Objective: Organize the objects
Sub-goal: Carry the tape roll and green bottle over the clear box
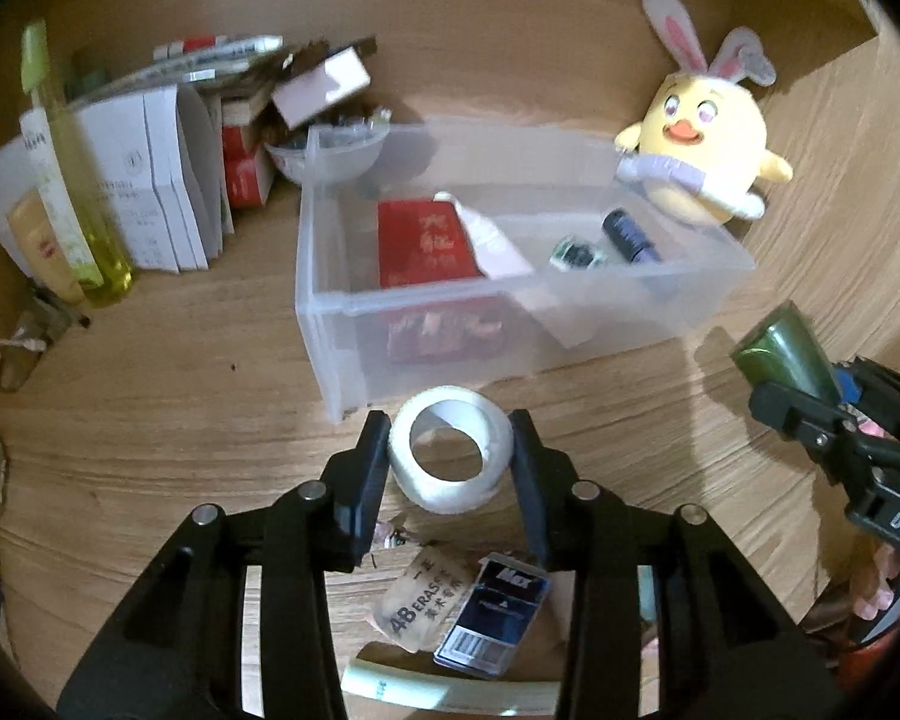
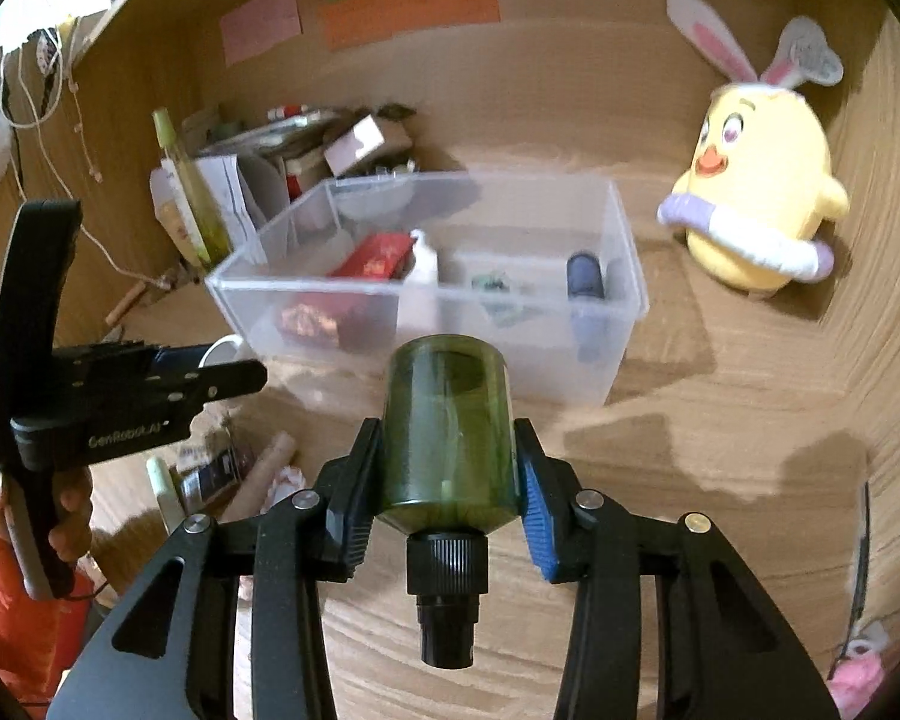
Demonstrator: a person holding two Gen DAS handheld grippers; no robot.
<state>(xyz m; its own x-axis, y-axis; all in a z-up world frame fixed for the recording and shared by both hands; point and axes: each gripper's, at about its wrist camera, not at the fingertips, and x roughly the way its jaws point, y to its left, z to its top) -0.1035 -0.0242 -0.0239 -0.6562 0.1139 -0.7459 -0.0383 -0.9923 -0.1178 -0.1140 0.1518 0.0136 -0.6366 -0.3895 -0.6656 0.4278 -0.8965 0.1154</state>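
Note:
My left gripper (image 1: 450,441) is shut on a white tape roll (image 1: 450,450), held just in front of the clear plastic bin (image 1: 330,312). My right gripper (image 2: 450,450) is shut on a dark green bottle (image 2: 450,426), its black cap pointing back toward the camera, in front of the bin (image 2: 624,300). The bin holds a red packet (image 1: 426,240), a white tube (image 1: 492,234), a small green item (image 1: 576,255) and a dark blue cylinder (image 1: 630,234). The right gripper with the bottle also shows in the left wrist view (image 1: 786,360). The left gripper shows at the left of the right wrist view (image 2: 234,375).
A yellow chick plush with rabbit ears (image 1: 702,144) stands right of the bin. Papers, boxes and a yellow-green bottle (image 1: 66,180) crowd the back left corner. An eraser (image 1: 426,600), a staples box (image 1: 498,618) and a pale tube (image 1: 444,690) lie on the wooden desk below my left gripper.

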